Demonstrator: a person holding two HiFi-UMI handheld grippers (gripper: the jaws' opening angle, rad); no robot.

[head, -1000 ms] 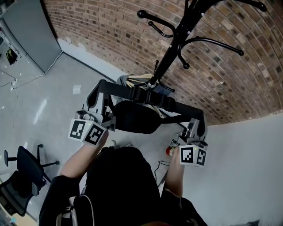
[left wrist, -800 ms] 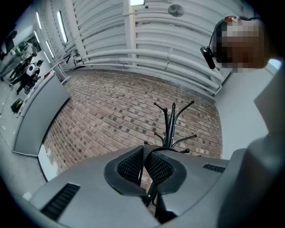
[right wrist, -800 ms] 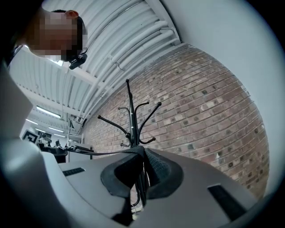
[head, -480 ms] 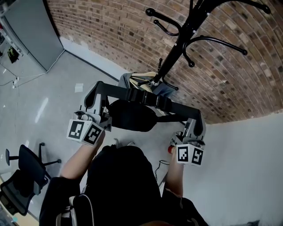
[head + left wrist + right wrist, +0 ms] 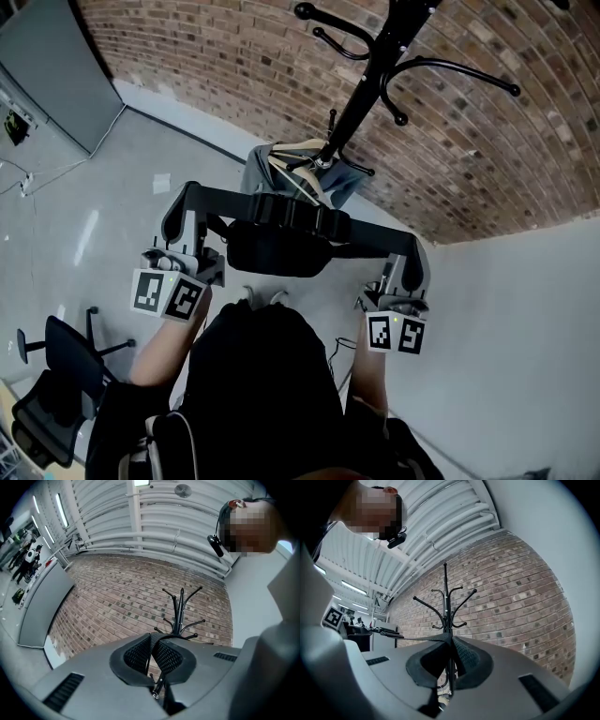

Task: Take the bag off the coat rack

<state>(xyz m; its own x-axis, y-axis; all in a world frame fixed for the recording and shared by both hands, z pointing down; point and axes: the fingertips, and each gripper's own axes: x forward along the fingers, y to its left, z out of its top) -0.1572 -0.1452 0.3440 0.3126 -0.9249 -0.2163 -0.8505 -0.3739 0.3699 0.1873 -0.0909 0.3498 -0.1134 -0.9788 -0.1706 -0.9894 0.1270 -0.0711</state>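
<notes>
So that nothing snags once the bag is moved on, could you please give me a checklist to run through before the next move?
1. Left gripper closed on the strap: ok.
2. Right gripper closed on the strap: ok.
3. Strap off the coat rack: ok, the rack stands apart beyond it.
4. Bag hanging free below the strap, between the grippers: ok.
5. Place to set the bag down: cannot tell, none in view.
6. Office chair out of the way, at the person's left: ok.
</notes>
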